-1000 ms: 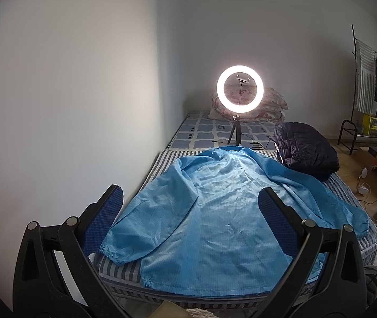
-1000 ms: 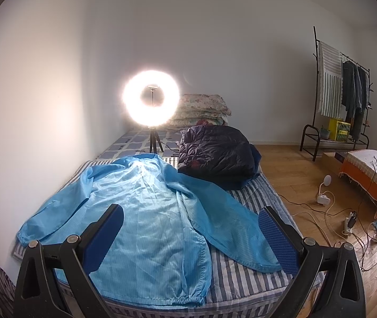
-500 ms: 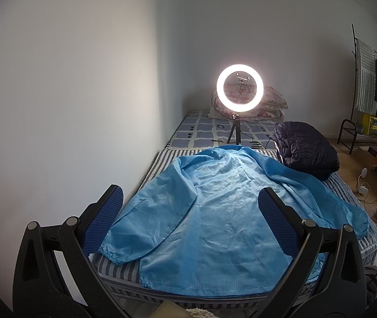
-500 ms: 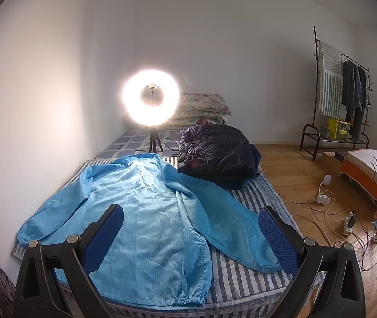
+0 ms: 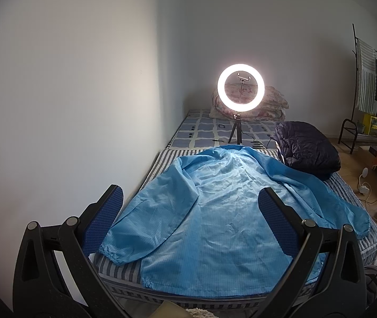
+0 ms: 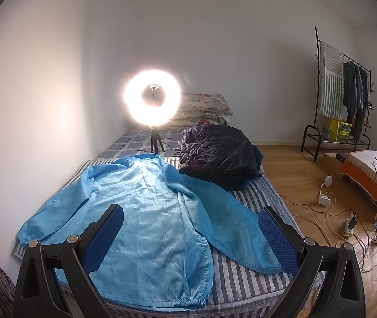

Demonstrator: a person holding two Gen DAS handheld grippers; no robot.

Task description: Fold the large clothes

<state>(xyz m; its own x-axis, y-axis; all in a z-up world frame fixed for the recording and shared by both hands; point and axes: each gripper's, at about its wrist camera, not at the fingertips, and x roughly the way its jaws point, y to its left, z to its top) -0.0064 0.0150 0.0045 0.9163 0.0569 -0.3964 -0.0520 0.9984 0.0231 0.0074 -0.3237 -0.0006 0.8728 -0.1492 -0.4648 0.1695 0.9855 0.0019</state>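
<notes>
A large light-blue jacket (image 5: 214,212) lies spread flat on the striped bed (image 5: 124,267), hem toward me and both sleeves angled out. From the right wrist the same jacket (image 6: 146,217) shows its right sleeve (image 6: 228,225) stretched toward the bed's right edge. My left gripper (image 5: 188,206) hovers open above the hem, holding nothing. Over the jacket's lower right part my right gripper (image 6: 188,225) is also open and empty. Neither one touches the cloth.
A lit ring light (image 5: 240,91) on a small tripod stands behind the collar. A dark quilted jacket (image 6: 217,153) lies folded at the right, folded bedding (image 6: 204,108) behind. The wall runs along the bed's left. Cables (image 6: 328,220), a clothes rack (image 6: 342,98) and an orange stool (image 6: 371,169) occupy the floor.
</notes>
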